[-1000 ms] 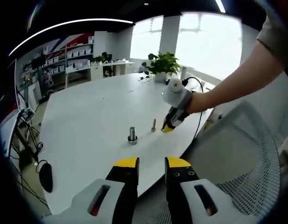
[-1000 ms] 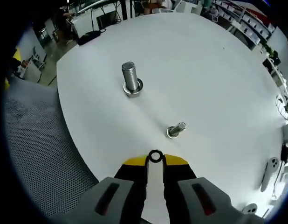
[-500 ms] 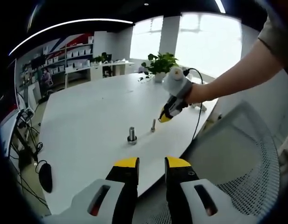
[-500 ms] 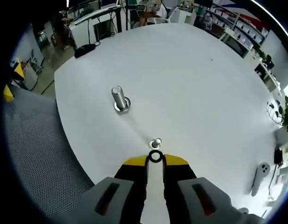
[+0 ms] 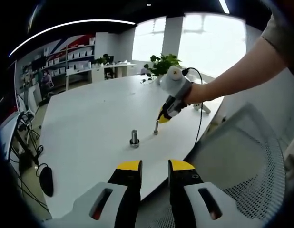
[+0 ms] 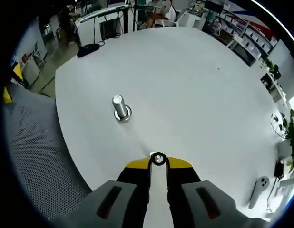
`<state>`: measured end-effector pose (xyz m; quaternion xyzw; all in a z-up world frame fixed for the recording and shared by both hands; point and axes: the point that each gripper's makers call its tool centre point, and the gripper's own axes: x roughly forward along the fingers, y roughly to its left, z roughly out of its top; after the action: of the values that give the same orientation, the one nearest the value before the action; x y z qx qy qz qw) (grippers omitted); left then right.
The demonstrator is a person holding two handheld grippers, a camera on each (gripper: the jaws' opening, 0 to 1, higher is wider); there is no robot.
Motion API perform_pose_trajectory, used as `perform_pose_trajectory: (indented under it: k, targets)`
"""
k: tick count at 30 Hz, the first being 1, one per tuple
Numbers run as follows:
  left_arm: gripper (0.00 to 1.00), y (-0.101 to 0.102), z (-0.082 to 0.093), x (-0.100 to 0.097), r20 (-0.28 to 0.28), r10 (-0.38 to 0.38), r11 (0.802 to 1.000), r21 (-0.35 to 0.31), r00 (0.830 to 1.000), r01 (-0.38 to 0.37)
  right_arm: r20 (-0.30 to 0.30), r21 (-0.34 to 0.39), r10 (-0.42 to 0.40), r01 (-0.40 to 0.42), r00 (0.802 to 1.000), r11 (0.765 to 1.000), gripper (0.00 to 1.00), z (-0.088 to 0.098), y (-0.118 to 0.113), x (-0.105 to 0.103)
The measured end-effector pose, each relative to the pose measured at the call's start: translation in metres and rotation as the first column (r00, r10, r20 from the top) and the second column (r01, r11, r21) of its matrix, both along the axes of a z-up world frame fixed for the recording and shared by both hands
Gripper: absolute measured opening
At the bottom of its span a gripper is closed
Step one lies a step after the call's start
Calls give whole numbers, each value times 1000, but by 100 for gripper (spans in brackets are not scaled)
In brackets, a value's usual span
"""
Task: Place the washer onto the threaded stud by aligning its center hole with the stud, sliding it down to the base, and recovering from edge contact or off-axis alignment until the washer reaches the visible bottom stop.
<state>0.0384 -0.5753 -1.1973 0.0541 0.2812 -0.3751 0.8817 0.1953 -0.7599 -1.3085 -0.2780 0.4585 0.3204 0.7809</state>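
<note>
In the right gripper view my right gripper (image 6: 158,160) is shut on a small steel washer (image 6: 158,159), pinched by its rim between the yellow tips. The washer sits right over the top of the thin threaded stud, which it almost wholly hides. In the left gripper view the right gripper (image 5: 163,115), held by a person's hand, hovers tip-down just above that thin upright stud (image 5: 156,127) on the white table (image 5: 90,114). A thicker bolt (image 5: 134,137) (image 6: 120,107) with a ring at its base stands to one side. My left gripper (image 5: 155,166) is open and holds nothing, well short of the table edge.
A grey mesh chair (image 5: 251,161) (image 6: 33,152) stands against the table's near edge. A potted plant (image 5: 165,64) and a cable sit at the far end. A white controller (image 6: 258,190) lies on the table. A black object (image 5: 46,178) lies on the floor.
The right gripper has carried the washer up and over the thin stud; in its view the stud has slid from ahead of the tips to directly beneath the washer. The left gripper has stayed still.
</note>
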Motion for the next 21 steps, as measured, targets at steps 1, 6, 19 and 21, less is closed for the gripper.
perform_pose_trajectory:
  k: [1, 6, 19, 21]
  targets:
    - [19, 0, 0, 0, 0, 0, 1000, 0, 1000, 0, -2, 3, -3, 3, 1000, 1000, 14, 0, 1, 0]
    - [19, 0, 0, 0, 1, 1, 1000, -1, 1000, -1, -16, -8, 10, -10, 1000, 1000, 14, -4, 3, 0]
    - [19, 0, 0, 0, -1, 2, 1000, 2, 1000, -2, -85, -54, 36, -41, 996, 998, 14, -29, 4, 0]
    - [19, 0, 0, 0, -1, 1, 1000, 2, 1000, -1, -96, -61, 35, -41, 995, 997, 14, -35, 5, 2]
